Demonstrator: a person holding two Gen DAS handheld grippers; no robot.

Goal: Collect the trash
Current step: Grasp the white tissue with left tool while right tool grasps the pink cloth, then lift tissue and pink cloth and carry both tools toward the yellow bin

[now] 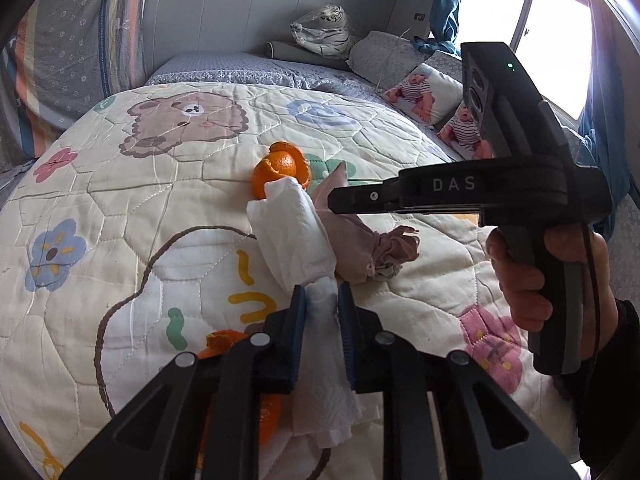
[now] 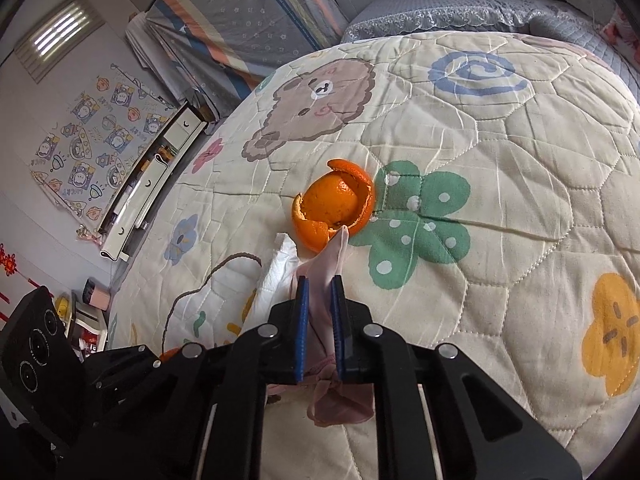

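On the bed's cartoon quilt [image 2: 500, 128], the left gripper [image 1: 322, 300] is clamped on a white tissue [image 1: 296, 236]. Just beside it, the right gripper [image 2: 320, 292] pinches a pink wrapper [image 2: 326, 264]. Orange peel [image 2: 336, 204] lies touching both scraps' far ends.

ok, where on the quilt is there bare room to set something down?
Free: quilt right of the green clover print, toward the yellow flower print; also between the bear print and the orange peel. Crowded: the middle, where the white tissue, the pink bag and both shut grippers bunch up.
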